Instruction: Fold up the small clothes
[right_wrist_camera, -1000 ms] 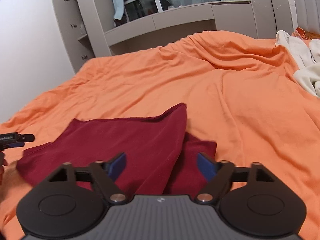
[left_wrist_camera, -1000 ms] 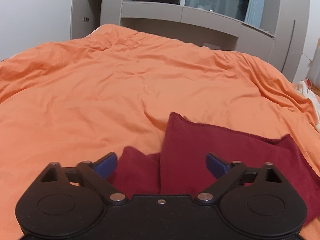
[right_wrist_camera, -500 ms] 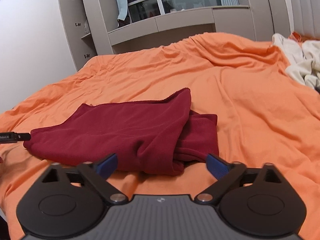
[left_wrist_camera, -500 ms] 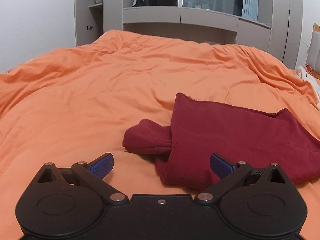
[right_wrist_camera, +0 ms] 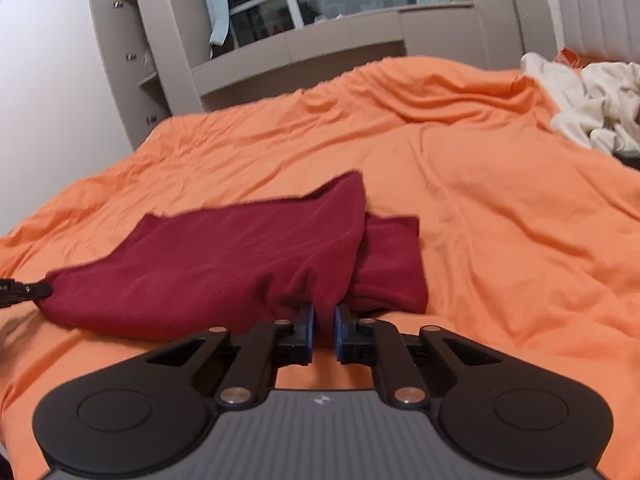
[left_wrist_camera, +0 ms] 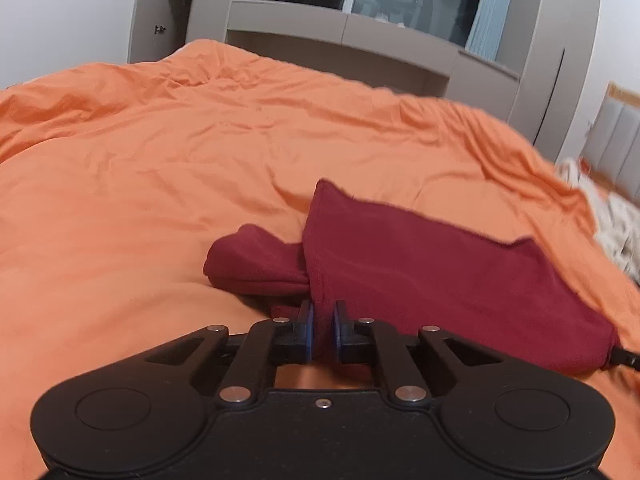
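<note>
My left tool [left_wrist_camera: 322, 330] and right tool [right_wrist_camera: 324, 332] have just closed, each pinching a near corner of the dark red garment [left_wrist_camera: 420, 272]. It lies half-folded on the orange bedspread [left_wrist_camera: 160, 184], with bare cover beyond its far edge up to the grey wardrobe [left_wrist_camera: 360, 36].

Both grippers are black, with round housings and silver screws. The left gripper [left_wrist_camera: 322, 330] carries blue fingers [left_wrist_camera: 306, 330]. The right gripper [right_wrist_camera: 323, 332] has a ribbed grey top plate.
</note>
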`<state>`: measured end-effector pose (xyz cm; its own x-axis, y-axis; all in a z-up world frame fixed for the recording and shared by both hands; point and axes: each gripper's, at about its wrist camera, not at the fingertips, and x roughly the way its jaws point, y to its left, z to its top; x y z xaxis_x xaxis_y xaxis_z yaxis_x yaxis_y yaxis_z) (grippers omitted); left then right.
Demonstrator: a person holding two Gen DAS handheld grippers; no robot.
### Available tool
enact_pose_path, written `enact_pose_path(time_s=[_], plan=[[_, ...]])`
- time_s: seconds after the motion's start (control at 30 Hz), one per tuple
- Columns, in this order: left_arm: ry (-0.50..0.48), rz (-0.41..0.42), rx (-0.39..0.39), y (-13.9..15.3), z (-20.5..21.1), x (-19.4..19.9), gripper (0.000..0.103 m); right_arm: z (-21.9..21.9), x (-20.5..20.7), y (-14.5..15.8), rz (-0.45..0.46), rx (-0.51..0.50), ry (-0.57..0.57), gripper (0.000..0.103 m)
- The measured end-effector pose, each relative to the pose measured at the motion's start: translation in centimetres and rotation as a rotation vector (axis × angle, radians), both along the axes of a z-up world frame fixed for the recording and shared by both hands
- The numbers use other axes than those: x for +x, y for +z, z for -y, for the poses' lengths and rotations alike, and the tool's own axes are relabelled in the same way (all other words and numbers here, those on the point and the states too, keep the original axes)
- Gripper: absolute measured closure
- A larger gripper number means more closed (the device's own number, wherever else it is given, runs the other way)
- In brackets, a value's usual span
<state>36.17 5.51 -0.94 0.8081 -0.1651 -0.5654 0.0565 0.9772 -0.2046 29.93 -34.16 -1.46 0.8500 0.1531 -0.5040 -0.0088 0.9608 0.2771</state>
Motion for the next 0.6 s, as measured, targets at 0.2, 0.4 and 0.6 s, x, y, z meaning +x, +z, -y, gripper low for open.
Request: enact_pose_path(time_s=[0.2,0.4,0.6], plan=[[0.012,0.034,0.012,0.8,0.2,-0.5,0.095,1.5,-1.3,1.2,0.016,0.062,-0.044,0.094],[0.028,-0.009,0.084,0.0,0.5,0.2,0.095,1.2,-0.8,0.2,-0.048,0.016,-0.039,0.095],[0.021,-0.007,0.1,0.2,0.6,0.0,0.095,1.0,-0.9,0.0,-0.043,0.0,-0.035,0.095]])
